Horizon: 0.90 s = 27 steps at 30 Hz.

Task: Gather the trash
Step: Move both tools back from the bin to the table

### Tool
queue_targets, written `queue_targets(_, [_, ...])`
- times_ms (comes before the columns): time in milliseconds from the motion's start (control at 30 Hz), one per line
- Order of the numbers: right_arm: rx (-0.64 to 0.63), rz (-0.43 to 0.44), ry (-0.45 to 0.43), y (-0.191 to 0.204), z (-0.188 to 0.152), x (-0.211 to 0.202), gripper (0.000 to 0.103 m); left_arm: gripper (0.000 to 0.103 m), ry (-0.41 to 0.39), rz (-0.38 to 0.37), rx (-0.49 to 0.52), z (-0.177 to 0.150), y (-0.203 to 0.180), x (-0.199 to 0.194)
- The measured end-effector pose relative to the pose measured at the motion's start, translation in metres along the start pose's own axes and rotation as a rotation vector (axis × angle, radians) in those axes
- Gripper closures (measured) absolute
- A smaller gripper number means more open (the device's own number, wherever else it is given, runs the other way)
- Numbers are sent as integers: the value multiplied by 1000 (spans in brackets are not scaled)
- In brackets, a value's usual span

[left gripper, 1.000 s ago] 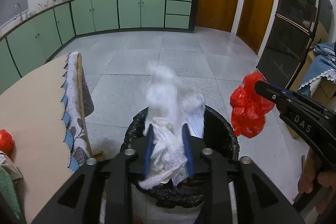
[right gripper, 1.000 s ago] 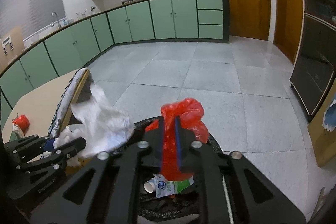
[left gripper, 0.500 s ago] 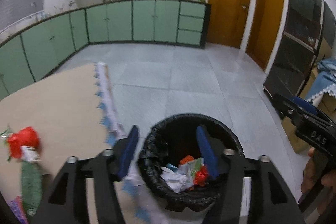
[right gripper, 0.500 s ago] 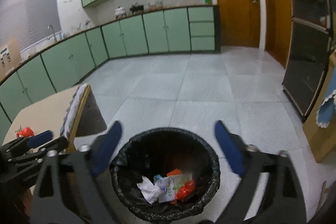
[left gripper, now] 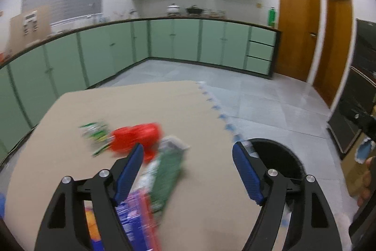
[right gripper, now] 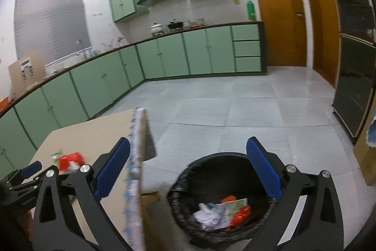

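Two grippers show, one in each hand, and neither holds anything. From its own camera the left gripper [left gripper: 188, 157] points over the tan table [left gripper: 117, 105], its blue pads spread and opening wider, with only the tabletop and blurred litter seen between them. That litter sits near the camera: a red crumpled bag [left gripper: 136, 137] towards the middle of the table, a small green-and-white wrapper [left gripper: 95, 133] just to its left, a green packet [left gripper: 168, 175] to its right and nearer, and a blue-and-pink packet [left gripper: 136, 218] at the near edge, partly behind the left finger. All of it is smeared by motion, so print and exact edges cannot be read. A white cloth with blue trim [left gripper: 225, 121] hangs along the table's right edge, and the rim of the black bin [left gripper: 282, 152] stands on the floor just right of that edge.

From the right wrist camera the right gripper [right gripper: 188, 166] hangs above the bin [right gripper: 221, 199], its pads spread very wide and opening still further, nothing pressed between them. Inside the black liner lie a white crumpled bag [right gripper: 206, 215], a pale printed wrapper [right gripper: 231, 206] and red scraps [right gripper: 240, 215]. The cloth edge [right gripper: 135, 171] and table [right gripper: 94, 133] lie to the left of the bin, with the red bag [right gripper: 69, 159] far left on the tabletop, and the left gripper [right gripper: 25, 173] visible at the lower left edge.

Green cabinets [right gripper: 164, 58] line the far wall, and two wooden doors [right gripper: 277, 15] stand at far right.
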State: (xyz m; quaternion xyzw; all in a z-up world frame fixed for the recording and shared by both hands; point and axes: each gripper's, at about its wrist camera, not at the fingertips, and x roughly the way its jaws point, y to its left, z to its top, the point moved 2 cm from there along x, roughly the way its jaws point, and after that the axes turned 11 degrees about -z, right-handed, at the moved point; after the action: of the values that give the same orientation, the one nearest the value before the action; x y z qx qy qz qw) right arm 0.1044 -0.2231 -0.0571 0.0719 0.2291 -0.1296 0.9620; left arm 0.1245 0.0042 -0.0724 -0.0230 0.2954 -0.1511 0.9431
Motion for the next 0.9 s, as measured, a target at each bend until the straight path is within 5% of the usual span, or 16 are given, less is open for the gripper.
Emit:
queue_targets(233, [-57,69,3,55,-14,-16,7,27,36,72,-40,-32,36,-24])
queue_targets(533, [-120,114,63,104,-47,-20,7,27,78,69,-56,-70,39,-32])
queue_targets(900, [-144,125,82,117,-57,-12,7,27,108,117,-53,-88,41,-13])
